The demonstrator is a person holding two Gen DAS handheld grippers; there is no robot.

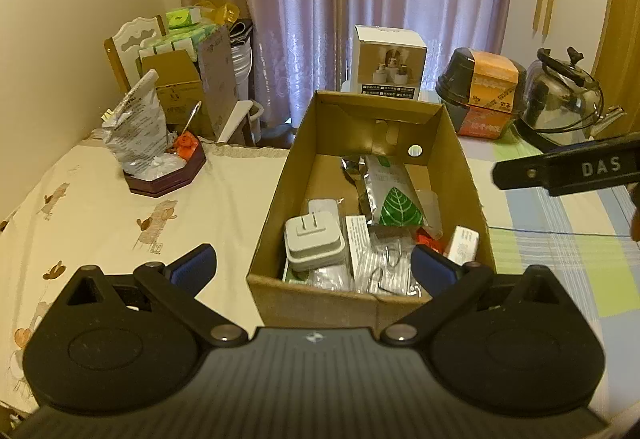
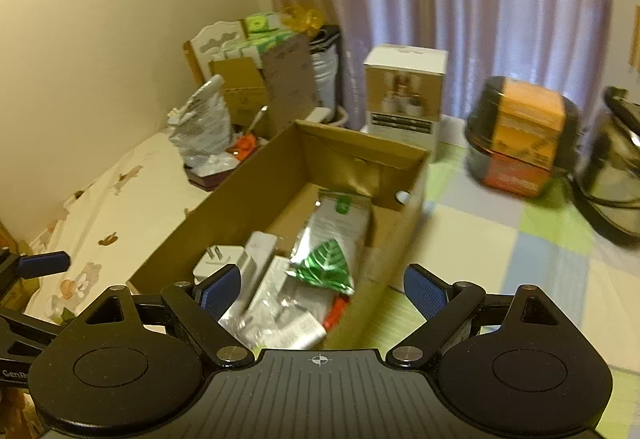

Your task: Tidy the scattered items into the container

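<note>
Both the left gripper [image 1: 312,265] and right gripper [image 2: 322,289] hover released and empty above the cardboard box [image 1: 272,199], probably because its contents look already gathered inside.

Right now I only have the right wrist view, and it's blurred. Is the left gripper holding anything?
Observer: No. The left gripper is open and empty, hovering at the near end of the cardboard box.
Operator: What's in the box's near right corner? I can't see it.
Observer: A small white carton against the right wall, with a clear packet of metal hooks beside it.
</note>
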